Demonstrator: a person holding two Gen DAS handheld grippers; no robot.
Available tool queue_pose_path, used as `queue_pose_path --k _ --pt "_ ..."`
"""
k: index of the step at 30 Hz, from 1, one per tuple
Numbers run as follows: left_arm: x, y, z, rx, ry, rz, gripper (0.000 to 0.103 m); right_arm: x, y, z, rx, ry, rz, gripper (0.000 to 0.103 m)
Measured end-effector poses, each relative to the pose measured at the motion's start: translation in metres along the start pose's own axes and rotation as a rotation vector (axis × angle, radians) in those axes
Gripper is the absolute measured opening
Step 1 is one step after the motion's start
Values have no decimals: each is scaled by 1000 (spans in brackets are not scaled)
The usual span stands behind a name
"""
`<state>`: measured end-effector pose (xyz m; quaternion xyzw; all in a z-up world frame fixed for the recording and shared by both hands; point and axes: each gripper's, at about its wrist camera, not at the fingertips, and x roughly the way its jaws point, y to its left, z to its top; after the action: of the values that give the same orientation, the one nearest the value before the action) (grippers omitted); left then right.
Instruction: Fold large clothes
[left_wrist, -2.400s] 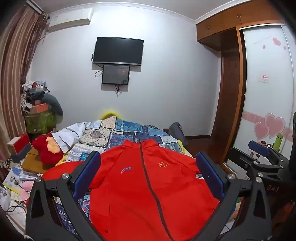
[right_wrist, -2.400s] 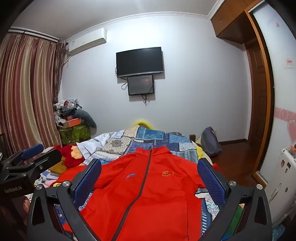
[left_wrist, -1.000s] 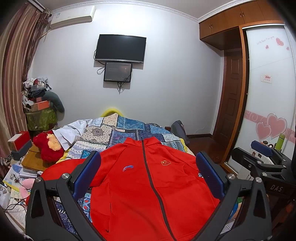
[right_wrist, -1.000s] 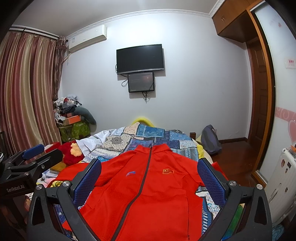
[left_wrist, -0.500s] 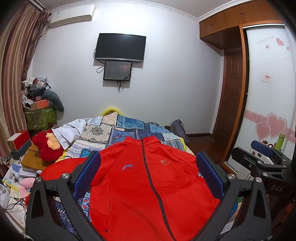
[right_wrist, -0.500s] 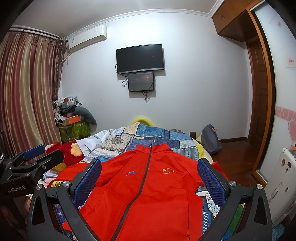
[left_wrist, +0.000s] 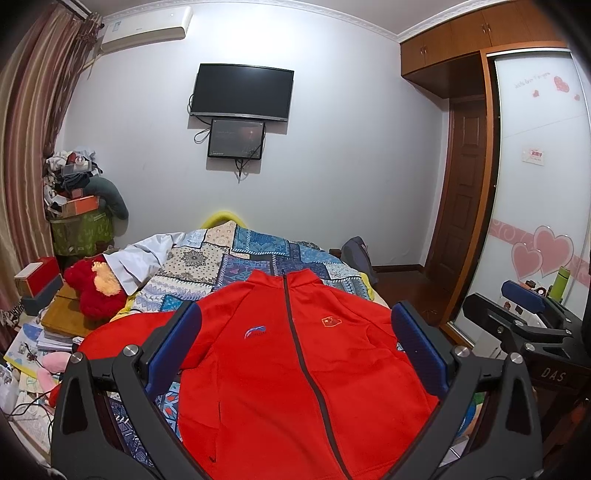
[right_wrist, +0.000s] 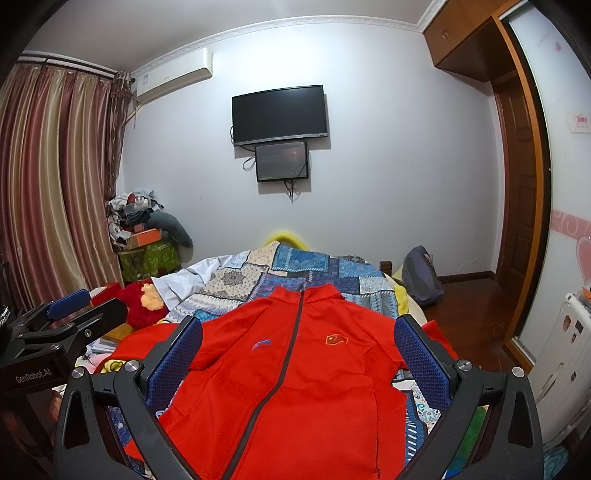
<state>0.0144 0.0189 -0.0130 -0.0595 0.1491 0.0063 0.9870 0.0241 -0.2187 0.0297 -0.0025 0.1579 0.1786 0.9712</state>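
Observation:
A large red zip-up jacket (left_wrist: 280, 362) (right_wrist: 295, 373) lies flat and front-up on the bed, collar toward the far wall, sleeves spread to both sides. My left gripper (left_wrist: 295, 339) hovers above its lower half, open, nothing between the blue pads. My right gripper (right_wrist: 297, 343) also hangs open over the jacket, empty. The right gripper's body (left_wrist: 524, 325) shows at the right edge of the left wrist view; the left gripper's body (right_wrist: 55, 328) shows at the left edge of the right wrist view.
The bed has a blue patchwork quilt (left_wrist: 258, 258) and a white garment (left_wrist: 144, 258) at its far left. A red plush toy (left_wrist: 96, 291), boxes and papers crowd the left side. A bag (right_wrist: 421, 280) sits on the wood floor; a wardrobe (left_wrist: 535, 203) stands right.
Both cameras have shifted only slightly; the jacket lies as before and both grippers stay open and empty.

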Motion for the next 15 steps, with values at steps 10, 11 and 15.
queue_pose_path --k 10,11,15 --pt "14 10 2 -15 20 13 103 11 0 -11 -1 19 -8 103" --pt "17 12 2 -19 21 18 103 14 0 -13 -1 23 -8 103" --pt "31 28 4 -39 33 43 103 29 1 -14 6 43 -2 103"
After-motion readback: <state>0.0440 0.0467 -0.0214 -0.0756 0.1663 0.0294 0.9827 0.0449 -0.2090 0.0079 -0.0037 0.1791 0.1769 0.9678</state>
